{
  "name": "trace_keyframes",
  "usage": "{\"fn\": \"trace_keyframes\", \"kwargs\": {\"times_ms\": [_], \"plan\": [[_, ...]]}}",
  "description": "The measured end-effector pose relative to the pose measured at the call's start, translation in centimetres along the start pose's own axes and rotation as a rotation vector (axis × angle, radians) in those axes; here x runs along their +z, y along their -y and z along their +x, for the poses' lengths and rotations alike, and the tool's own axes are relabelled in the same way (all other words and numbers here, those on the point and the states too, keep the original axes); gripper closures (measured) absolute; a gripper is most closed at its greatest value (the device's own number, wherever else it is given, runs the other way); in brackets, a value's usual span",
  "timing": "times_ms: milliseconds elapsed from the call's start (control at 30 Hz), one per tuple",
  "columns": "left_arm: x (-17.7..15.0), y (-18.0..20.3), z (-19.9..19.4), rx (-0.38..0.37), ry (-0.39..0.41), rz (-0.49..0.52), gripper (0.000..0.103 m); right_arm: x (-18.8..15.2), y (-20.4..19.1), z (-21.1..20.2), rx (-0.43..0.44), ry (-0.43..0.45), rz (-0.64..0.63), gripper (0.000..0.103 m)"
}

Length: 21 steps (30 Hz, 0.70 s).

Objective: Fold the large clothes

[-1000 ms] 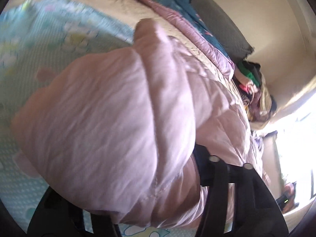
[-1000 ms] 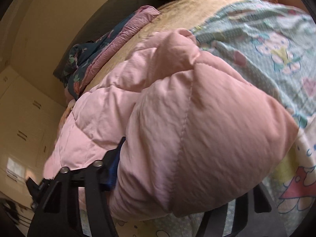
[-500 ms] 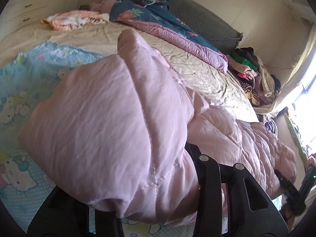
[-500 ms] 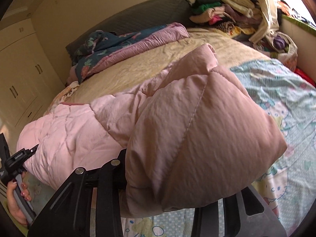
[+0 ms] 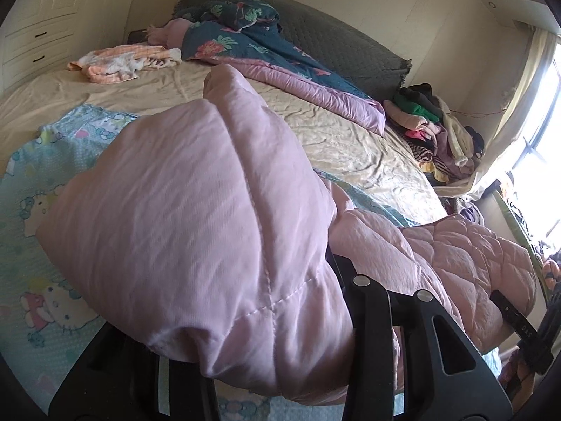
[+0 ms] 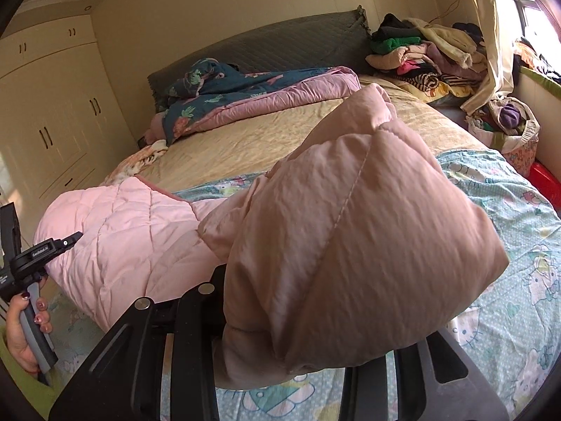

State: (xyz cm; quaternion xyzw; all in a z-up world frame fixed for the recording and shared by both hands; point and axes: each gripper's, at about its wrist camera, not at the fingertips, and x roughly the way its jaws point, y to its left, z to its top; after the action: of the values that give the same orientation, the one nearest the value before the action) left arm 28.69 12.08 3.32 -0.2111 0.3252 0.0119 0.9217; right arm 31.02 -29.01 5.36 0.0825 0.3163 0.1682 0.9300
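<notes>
Left hand-held gripper (image 5: pixel 266 333) clamped on a thick bunched end of the pink quilted jacket (image 5: pixel 196 217), fabric filling the gap between its black fingers (image 5: pixel 371 319) and billowing over them. Right hand-held gripper (image 6: pixel 280 343) likewise gripping another bunched end of the same jacket (image 6: pixel 350 238), padded cloth packed between its fingers (image 6: pixel 196 319). Jacket held up off the bed (image 6: pixel 252 140), near its foot edge; the middle quilted span sags between the two grips, just over the cartoon-cat sheet (image 6: pixel 508 231). In the right wrist view, the person's hand (image 6: pixel 21 322) with dark-painted nails wraps the grey handle of the left tool, on the jacket's left. Cartoon-cat sheet lies under and beyond the jacket. Further past the jacket, beige bedspread, then a rumpled blue floral duvet (image 5: pixel 252 45) with mauve lining against the dark grey headboard (image 6: pixel 280 42). An orange-white cloth (image 5: pixel 122 61) lies on the bed far left of the jacket. Clothes pile (image 6: pixel 420 52) at the far right corner beyond the jacket, next to the curtain (image 6: pixel 487 35). Cream wardrobe (image 6: pixel 52 115) to the jacket's left.
</notes>
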Motion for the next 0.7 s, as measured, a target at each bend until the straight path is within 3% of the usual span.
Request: {"fn": "trace_keyframes", "kwargs": {"times_ms": [700], "plan": [[-4.7, -1.7, -4.9, -0.008, -0.031, 0.016, 0.073, -4.8, -1.7, -5.7, -0.014, -0.021, 0.006, 0.072]]}}
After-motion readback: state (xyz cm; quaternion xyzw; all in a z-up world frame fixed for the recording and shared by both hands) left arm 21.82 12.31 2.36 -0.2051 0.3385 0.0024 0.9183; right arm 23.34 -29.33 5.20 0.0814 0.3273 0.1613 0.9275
